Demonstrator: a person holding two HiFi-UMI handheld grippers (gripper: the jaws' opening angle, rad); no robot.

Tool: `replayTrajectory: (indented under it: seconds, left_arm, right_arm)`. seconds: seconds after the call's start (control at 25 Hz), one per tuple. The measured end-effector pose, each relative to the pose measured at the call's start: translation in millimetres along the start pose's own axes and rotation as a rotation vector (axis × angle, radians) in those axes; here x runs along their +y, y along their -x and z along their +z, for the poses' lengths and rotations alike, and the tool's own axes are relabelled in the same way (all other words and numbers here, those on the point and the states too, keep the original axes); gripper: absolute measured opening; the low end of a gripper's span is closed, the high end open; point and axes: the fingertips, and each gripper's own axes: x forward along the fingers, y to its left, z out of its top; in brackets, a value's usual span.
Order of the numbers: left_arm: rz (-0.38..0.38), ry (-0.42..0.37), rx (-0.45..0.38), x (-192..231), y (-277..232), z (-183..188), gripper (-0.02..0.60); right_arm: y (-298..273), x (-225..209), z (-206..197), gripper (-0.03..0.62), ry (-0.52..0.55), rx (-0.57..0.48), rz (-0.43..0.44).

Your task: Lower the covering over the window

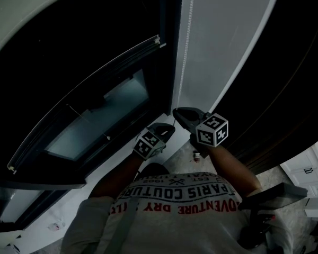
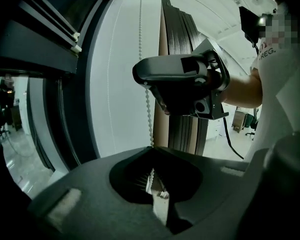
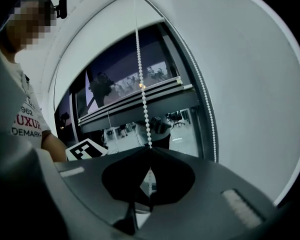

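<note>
Head view: both grippers sit at lower centre, close together, under the white wall strip (image 1: 222, 41) beside the window (image 1: 98, 126). The bead chain (image 1: 186, 41) runs down that strip's left edge to them. The left gripper (image 1: 168, 127) sits just lower-left of the right gripper (image 1: 179, 112). They are staggered along the chain, presumably to allow hand-over-hand pulling.

Left gripper view: the fingers (image 2: 85, 184) are clenched on the bead chain. Beads enter at the tip seam and reappear in the hollow behind. The right gripper shows higher in frame, apparently on the same strand.

Right gripper view: its fingers are likewise pinched shut on the chain, which rises straight to the top of the frame. The loop's second strand hangs free at the right, against the wall. Judgement: one strand is held and the other left loose so that the loop can turn.

The blind's bottom bar (image 1: 85, 97) crosses the window diagonally at centre left of the head view. Brighter glass shows beneath it, so the blind appears only partway down.
</note>
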Motion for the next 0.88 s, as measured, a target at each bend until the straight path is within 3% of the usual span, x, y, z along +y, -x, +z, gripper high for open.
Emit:
replayTrajectory:
  seconds: [0.28, 0.48, 0.72, 0.88]
  left_arm:
    - [0.051, -0.066, -0.037, 8, 11, 1, 0.012]
    - [0.112, -0.079, -0.123, 20, 35, 31, 0.049]
    - [0.093, -0.013, -0.334, 34, 82, 135, 0.049]
    - [0.026, -0.034, -0.449, 26, 107, 211, 0.073]
  right_arm:
    - [-3, -3, 2, 0.009, -0.018, -0.020, -0.007]
    - [2, -12, 1, 0.009, 0.000, -0.027, -0.038]
    - [4, -10, 0, 0.009, -0.007, -0.037, -0.034]
    - [4, -5, -1, 0.009, -0.008, -0.044, -0.021]
